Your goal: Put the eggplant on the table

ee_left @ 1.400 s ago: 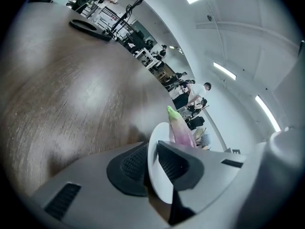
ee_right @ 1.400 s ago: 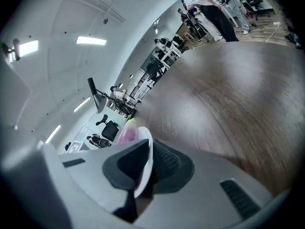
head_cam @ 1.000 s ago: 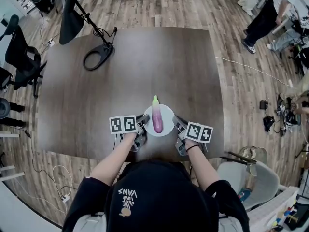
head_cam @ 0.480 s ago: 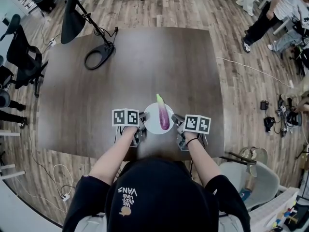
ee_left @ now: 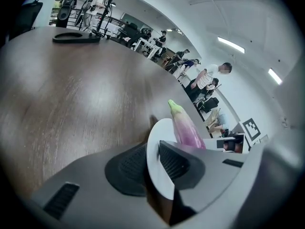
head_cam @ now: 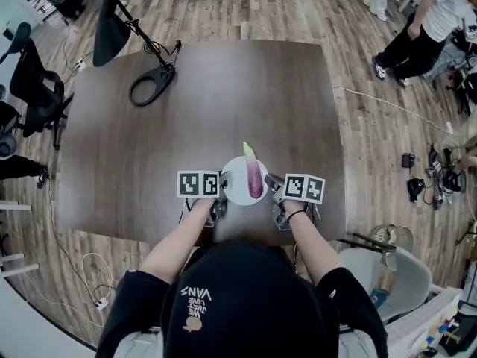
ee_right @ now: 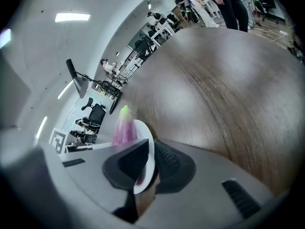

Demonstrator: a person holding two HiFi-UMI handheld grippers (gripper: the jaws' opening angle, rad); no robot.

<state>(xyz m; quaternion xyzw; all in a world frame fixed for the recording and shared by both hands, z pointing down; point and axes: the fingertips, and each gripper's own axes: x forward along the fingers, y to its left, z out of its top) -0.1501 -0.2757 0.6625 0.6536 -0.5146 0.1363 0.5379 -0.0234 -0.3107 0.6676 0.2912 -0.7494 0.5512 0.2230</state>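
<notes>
balancing act: the eggplant [head_cam: 254,176] lies on the white plate [head_cam: 234,188], green tip past the far rim, over the worktop's [head_cam: 223,103] near edge. right tongs [head_cam: 271,184] are clamped on the plate's right rim; left tongs [head_cam: 222,186] are opening, left rim between them. the eggplant looks light, firm, glossy and likely to roll, so grip it across the thick middle

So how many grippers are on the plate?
2. The left gripper clamps the plate at its left rim, jaws opening; the right gripper clamps its right rim.
</notes>
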